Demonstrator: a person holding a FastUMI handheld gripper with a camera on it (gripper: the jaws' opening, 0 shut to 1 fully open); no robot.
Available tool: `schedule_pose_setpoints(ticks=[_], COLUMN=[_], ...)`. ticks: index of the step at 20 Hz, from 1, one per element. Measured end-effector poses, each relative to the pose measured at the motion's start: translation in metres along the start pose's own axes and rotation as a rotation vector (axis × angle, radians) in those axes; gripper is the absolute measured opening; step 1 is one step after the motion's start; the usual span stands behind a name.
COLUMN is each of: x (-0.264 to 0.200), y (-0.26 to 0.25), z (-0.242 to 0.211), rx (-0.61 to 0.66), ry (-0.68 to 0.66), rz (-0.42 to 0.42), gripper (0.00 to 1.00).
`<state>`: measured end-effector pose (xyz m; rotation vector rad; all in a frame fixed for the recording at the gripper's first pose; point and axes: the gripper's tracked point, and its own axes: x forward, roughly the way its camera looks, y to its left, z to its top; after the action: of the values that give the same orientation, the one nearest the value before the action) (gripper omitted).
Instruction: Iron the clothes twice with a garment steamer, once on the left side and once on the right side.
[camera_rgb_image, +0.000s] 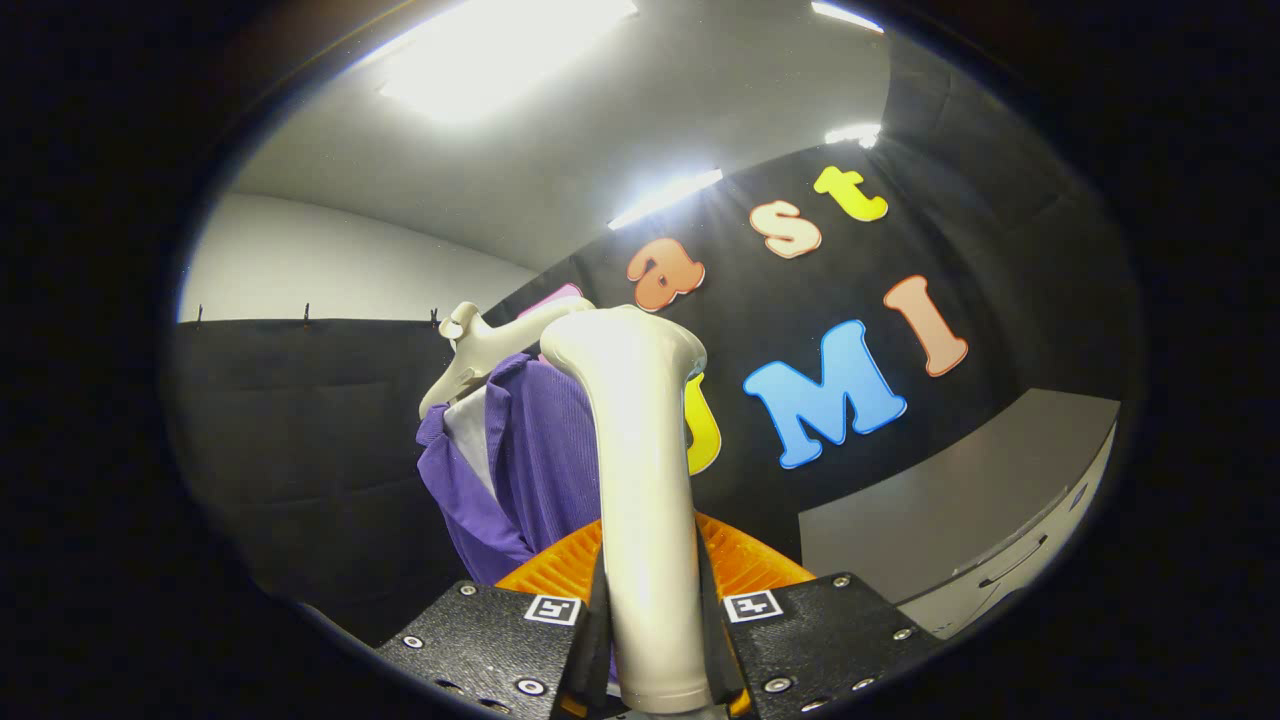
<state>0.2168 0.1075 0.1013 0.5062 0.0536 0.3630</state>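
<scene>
Our tongs are clenched on the garment steamer, its handle upright between the fingers. The purple shirt hangs on a hanger just beyond. We judge a pass is at hand; next, bring the head onto the fabric.

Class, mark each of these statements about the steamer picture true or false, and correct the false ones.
1. The tool is shut on the steamer. True.
2. The shirt is green. False: it is purple.
3. The shirt hangs on a hanger. True.
4. The steamer lies flat on a table. False: it stands up between the fingers, its head beside the shirt.
5. The shirt is beyond the fingers. True.
</scene>
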Motion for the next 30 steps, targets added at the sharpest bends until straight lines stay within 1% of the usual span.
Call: schedule_pose_setpoints(ticks=[3,5,9,12,17,20,21,30], x=[0.007,0.016,0.034,0.046,0.061,0.062,0.061,0.032], y=[0.017,0.031,0.058,0.066,0.056,0.051,0.047,0.021], z=[0.004,-0.001,-0.038,-0.068,-0.099,-0.125,-0.128,-0.191], rx=[-0.042,-0.077,-0.134,-0.190,-0.270,-0.308,-0.322,-0.320], ry=[-0.063,-0.078,-0.050,-0.007,0.049,0.101,0.100,0.177], rz=[-0.024,-0.027,0.007,0.015,-0.051,-0.053,-0.058,-0.105], gripper=[0.37,0.37,0.37,0.37,0.38,0.38,0.38,0.38])
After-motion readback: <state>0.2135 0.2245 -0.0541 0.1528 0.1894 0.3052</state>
